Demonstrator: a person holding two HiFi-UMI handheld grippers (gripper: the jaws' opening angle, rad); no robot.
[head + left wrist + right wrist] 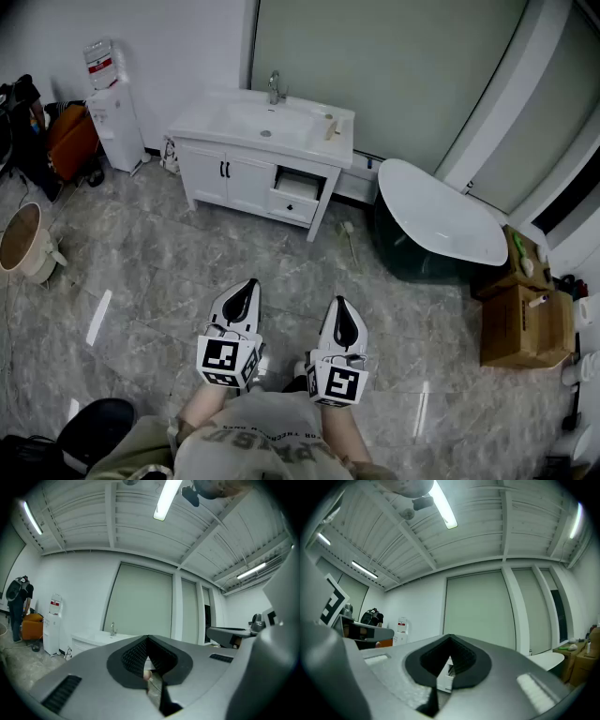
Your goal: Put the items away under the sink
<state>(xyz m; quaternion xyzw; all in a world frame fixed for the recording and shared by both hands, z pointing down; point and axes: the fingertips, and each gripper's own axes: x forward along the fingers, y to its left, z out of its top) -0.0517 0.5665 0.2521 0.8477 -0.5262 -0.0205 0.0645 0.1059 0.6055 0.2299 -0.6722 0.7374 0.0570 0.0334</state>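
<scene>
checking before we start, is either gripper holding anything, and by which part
Nothing is held: the left gripper and the right gripper both have their jaws closed together on nothing.

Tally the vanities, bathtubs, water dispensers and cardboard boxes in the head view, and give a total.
White vanity cabinet with sink: 1
White oval bathtub: 1
White water dispenser: 1
Brown cardboard boxes: 2
Total: 5
</scene>
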